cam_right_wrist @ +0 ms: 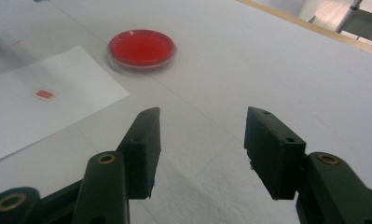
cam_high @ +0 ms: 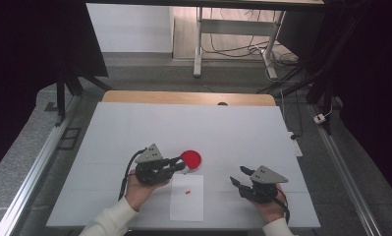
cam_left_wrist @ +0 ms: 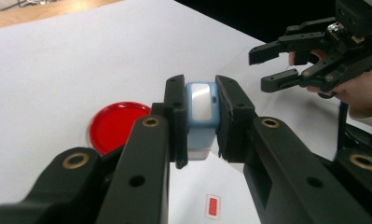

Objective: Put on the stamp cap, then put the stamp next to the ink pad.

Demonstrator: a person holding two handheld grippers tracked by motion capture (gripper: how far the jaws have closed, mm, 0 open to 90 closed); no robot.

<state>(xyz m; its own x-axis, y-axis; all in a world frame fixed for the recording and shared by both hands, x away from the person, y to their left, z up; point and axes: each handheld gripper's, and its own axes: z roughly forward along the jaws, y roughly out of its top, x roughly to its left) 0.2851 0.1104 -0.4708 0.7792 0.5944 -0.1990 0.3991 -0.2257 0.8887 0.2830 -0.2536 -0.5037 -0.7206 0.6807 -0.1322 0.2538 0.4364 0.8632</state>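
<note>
My left gripper is shut on a small light-blue block with a shiny white face, held upright between its pads. Just beyond its tips lies a round red dish on the white table. A white paper sheet with a small red rectangle lies in front of the dish. My right gripper is open and empty, to the right of the sheet, low over bare table. In the left gripper view the right gripper appears at the upper right.
The white table top ends in a wooden strip at the far side. Beyond it stand a metal desk frame and loose cables on the floor. Dark curtains flank both sides.
</note>
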